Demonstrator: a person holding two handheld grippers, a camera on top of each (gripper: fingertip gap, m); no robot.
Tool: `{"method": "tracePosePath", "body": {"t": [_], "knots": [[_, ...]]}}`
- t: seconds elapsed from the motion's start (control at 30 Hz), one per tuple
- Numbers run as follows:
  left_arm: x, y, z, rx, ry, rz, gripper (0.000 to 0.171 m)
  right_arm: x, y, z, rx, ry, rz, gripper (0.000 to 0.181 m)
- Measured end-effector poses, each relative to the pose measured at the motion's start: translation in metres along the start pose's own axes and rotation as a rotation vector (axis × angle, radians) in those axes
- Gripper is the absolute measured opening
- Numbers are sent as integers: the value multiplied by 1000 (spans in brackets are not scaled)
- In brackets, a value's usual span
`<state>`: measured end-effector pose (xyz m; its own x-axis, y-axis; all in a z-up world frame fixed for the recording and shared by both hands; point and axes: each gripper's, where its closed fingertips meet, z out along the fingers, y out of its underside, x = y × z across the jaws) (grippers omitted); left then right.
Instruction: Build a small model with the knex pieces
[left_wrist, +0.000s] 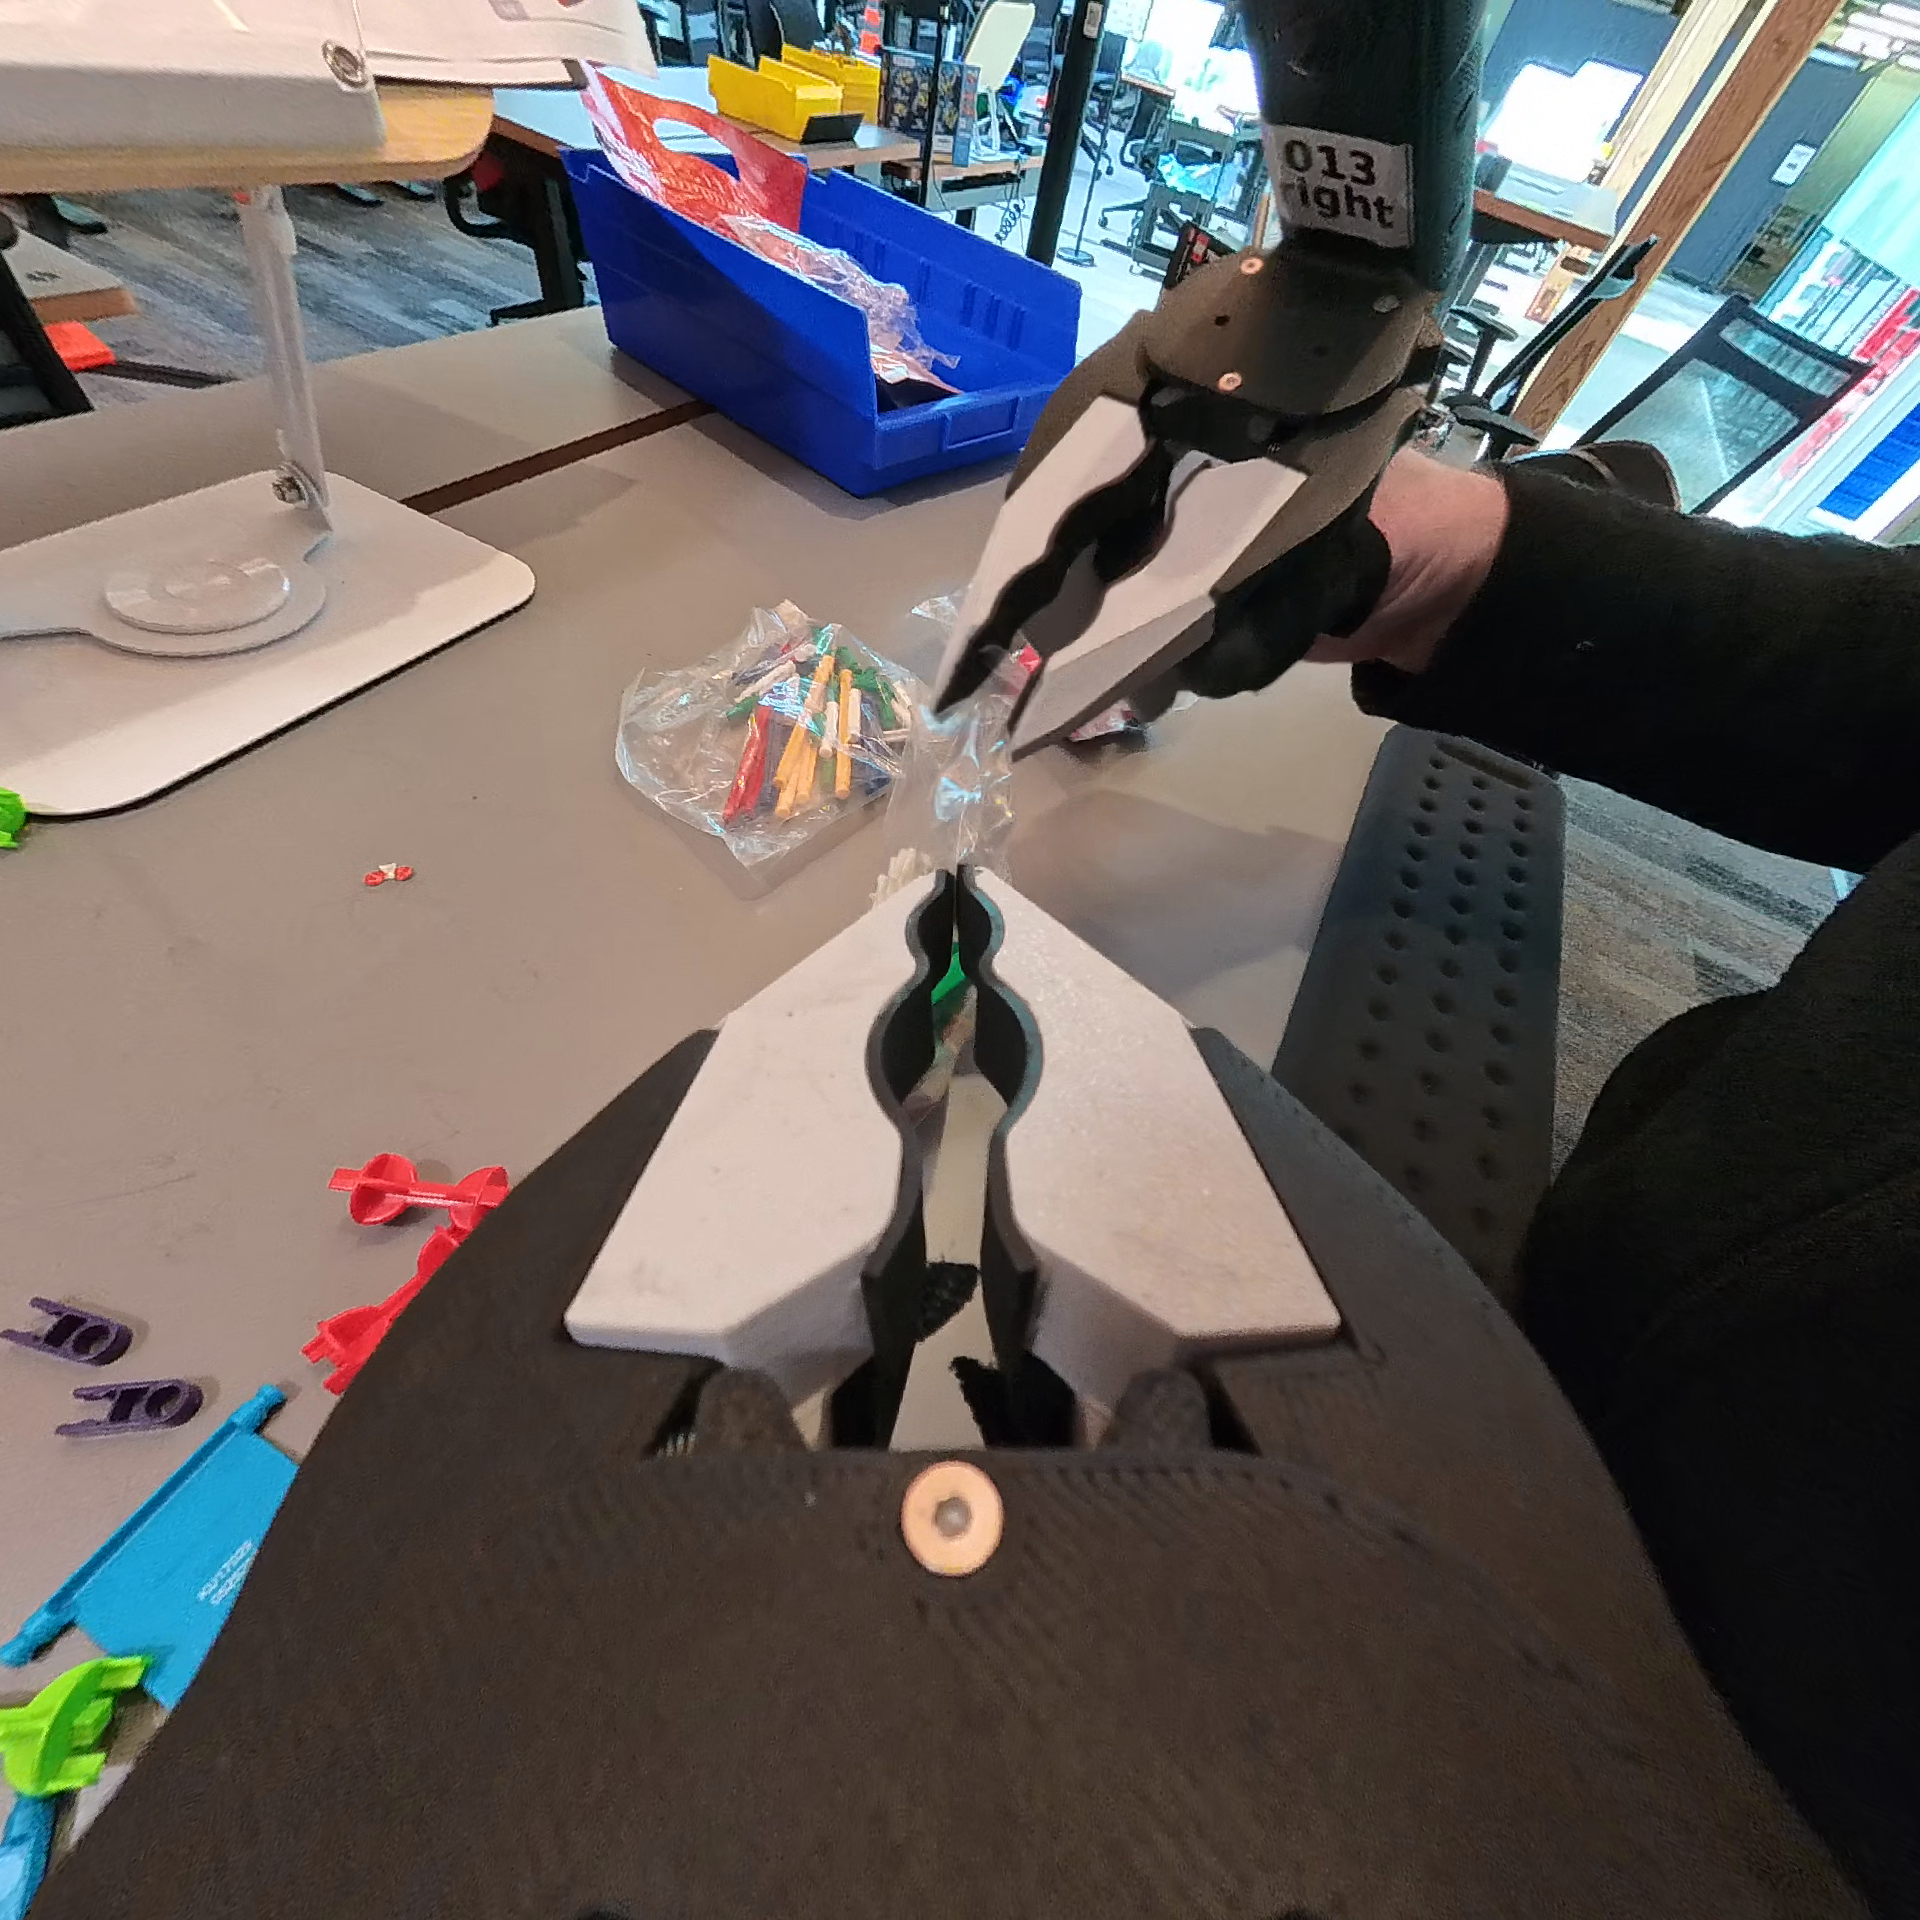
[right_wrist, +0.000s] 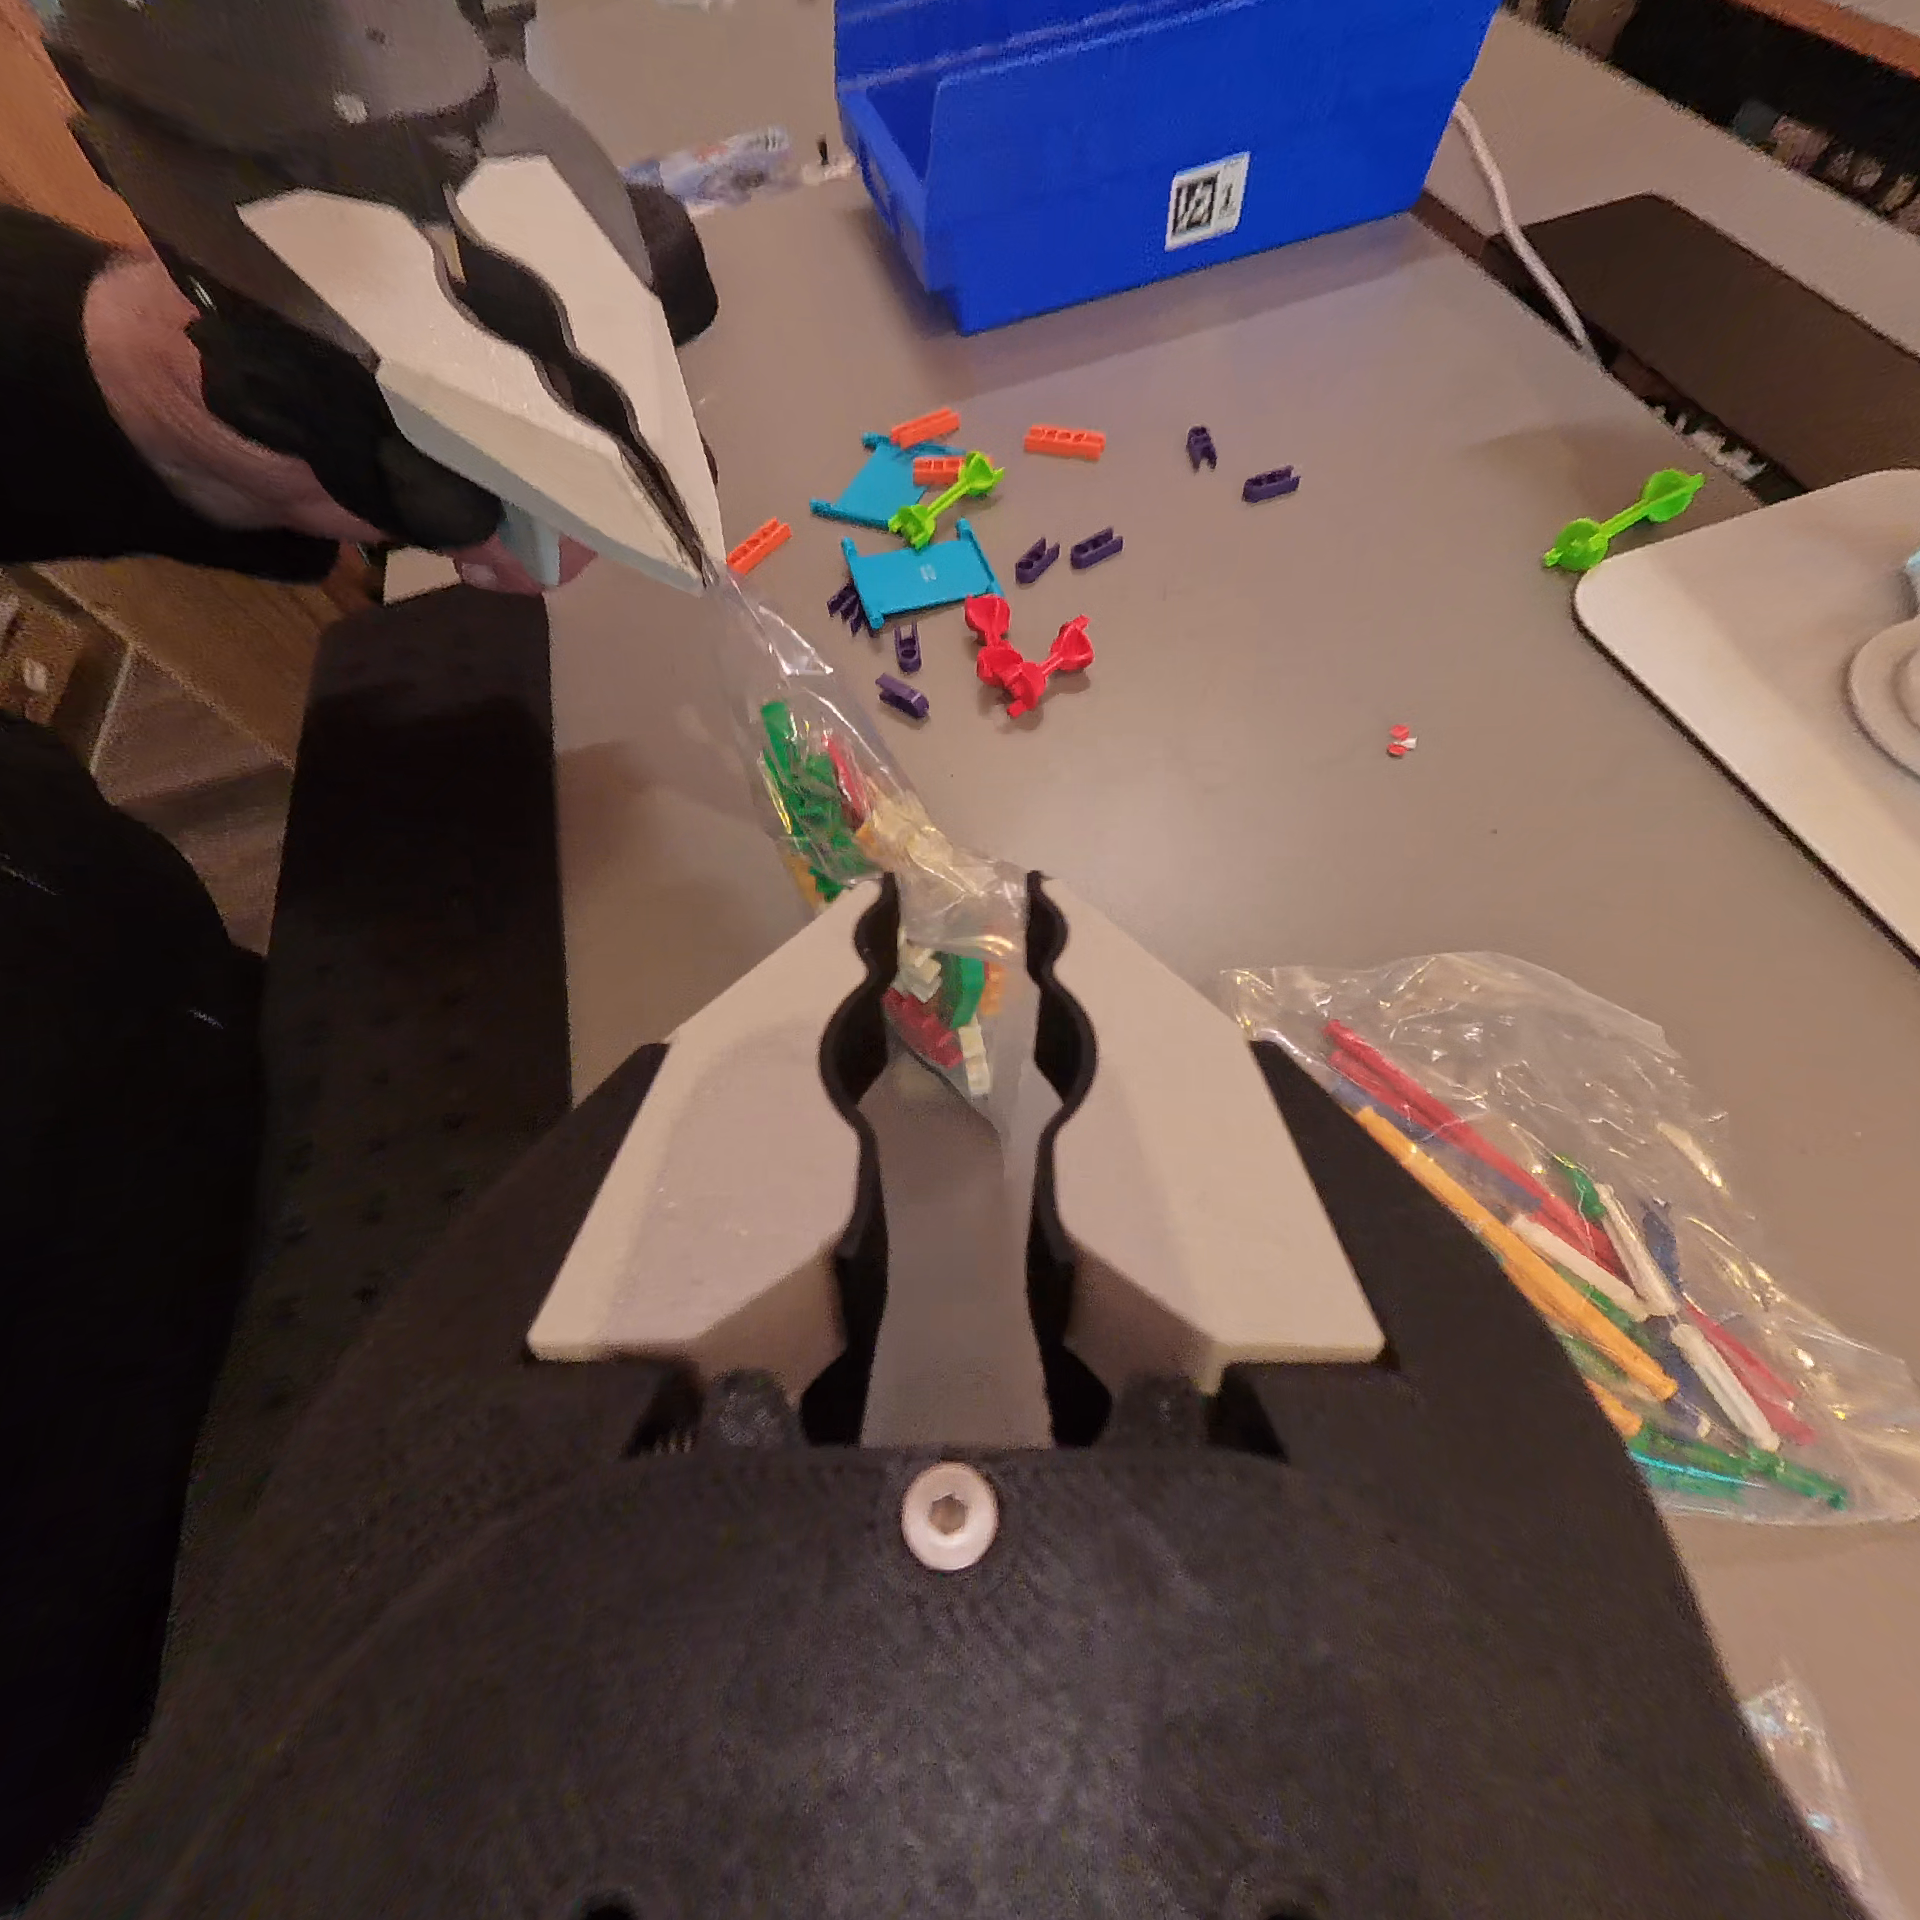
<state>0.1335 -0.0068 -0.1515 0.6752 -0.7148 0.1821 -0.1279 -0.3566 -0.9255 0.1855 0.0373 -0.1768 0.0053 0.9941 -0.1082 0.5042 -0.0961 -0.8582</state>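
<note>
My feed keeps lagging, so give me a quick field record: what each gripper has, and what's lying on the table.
left gripper: shut on a corner of the small clear bag of coloured pieces
right gripper: jaws closed on the same bag's other end
bag: lifted, stretched between both grippers
second bag: coloured rods, lying on the grey table
loose parts: scattered on the table
blue bin: far side

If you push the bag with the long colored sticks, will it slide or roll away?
The bag of sticks would probably slide, not roll: it lies flat on the grey table. Its thin clear plastic looks crinkly, so it would likely bunch up, and the sticks inside may shift. It seems light.
</note>
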Motion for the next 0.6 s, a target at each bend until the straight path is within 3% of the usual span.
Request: {"method": "tracePosePath", "body": {"t": [0.1, 0.23, 0.27, 0.33, 0.43, 0.5, 0.6], "knots": [[-2, 0, -3, -1, -2, -5, 0, -6, -1, 2, -27, -53, 11, 1], [-8, -5, -9, 40, -6, -35, 4, -14, -8, 1, -7, -122, 105, 0], [-8, -5, -8, 33, -1, -33, 17, -15, -8, 1, -14, -130, 116, 0], [-13, -2, -2, -3, -10, -54, 60, -16, -8, 1, -25, -138, 129, 0], [-8, 2, 12, -55, 38, -37, 69, -21, -12, 0, -18, -164, 143, 0], [0, 5, 24, -94, 71, -16, 51, -23, -15, 0, -17, -179, 160, 0], [3, 16, 36, -149, 68, 4, 3, -20, -17, 1, -1, -178, 205, 0]]}}
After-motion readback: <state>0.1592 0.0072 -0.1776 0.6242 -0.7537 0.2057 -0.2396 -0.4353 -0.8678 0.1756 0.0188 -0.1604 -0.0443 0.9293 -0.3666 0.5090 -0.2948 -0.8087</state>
